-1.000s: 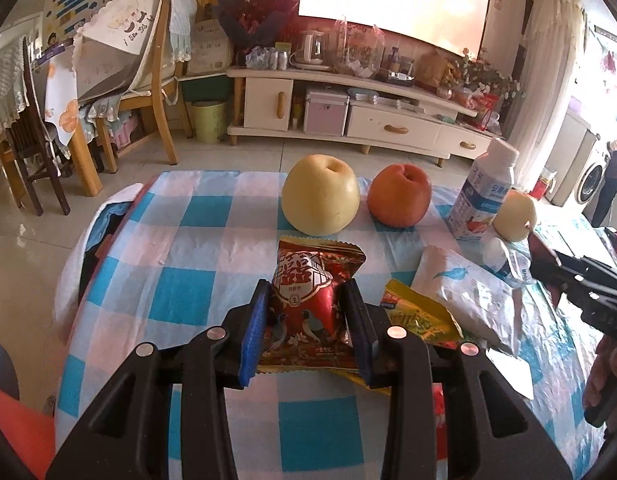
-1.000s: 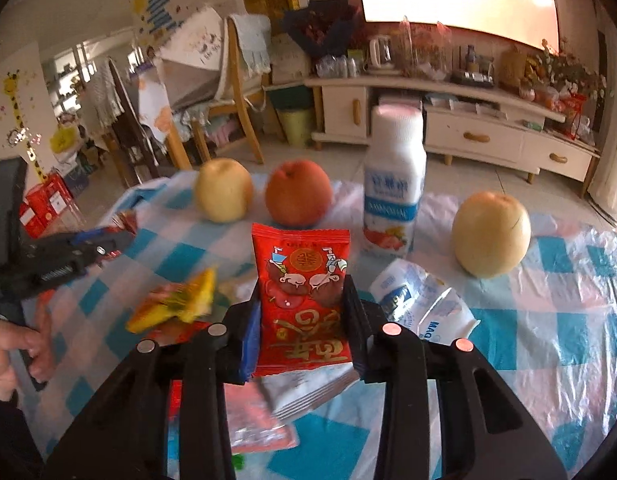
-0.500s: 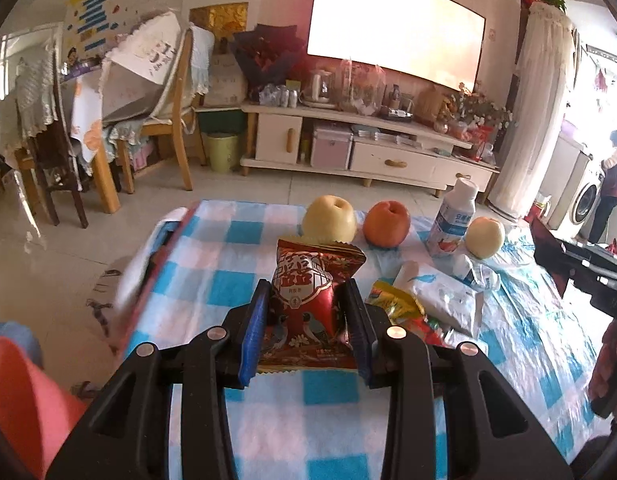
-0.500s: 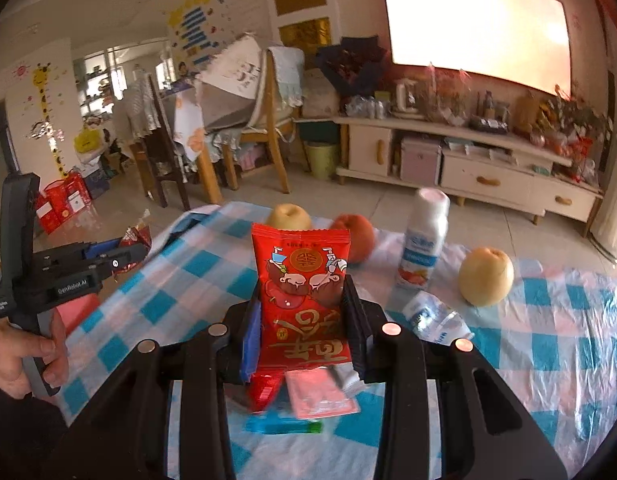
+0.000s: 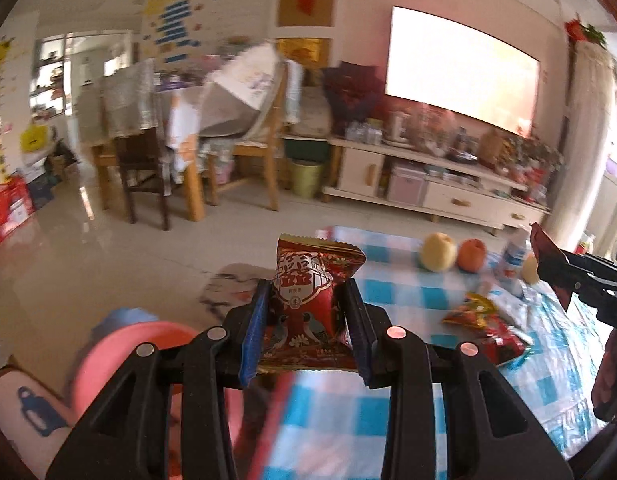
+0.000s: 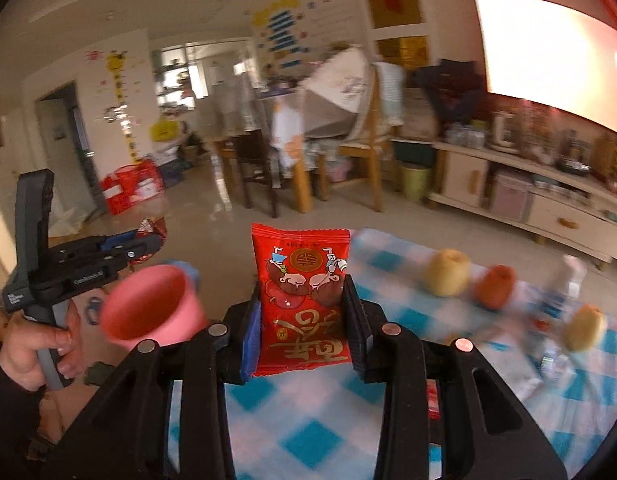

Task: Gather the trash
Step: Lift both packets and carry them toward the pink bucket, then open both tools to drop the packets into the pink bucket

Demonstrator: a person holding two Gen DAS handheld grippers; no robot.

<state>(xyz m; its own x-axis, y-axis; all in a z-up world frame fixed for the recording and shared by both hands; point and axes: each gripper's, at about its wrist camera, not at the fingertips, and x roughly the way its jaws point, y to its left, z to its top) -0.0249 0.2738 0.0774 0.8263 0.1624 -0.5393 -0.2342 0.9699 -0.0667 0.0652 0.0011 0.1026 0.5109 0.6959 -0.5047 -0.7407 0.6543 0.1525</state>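
My left gripper [image 5: 306,328] is shut on a dark red and gold snack wrapper [image 5: 310,304], held upright above the left edge of the checked table [image 5: 388,420]. My right gripper [image 6: 302,324] is shut on a bright red snack wrapper [image 6: 302,300], also upright above the table's left end. A pink bin [image 6: 154,306] stands on the floor left of the table; its rim also shows low in the left wrist view as the pink bin [image 5: 128,360]. In the right wrist view the left gripper [image 6: 148,240] hangs just behind the bin's rim.
More wrappers [image 5: 484,328] lie on the blue and white checked cloth. A pear [image 5: 439,252], an apple [image 5: 471,255], a milk bottle [image 5: 512,256] and another pear [image 6: 586,328] stand at the far side. Chairs [image 5: 148,168] and a TV cabinet [image 5: 428,184] stand beyond.
Both grippers have risen and swung left, away from the table's middle toward its left edge, each still holding its wrapper. The pink bin has come into view.
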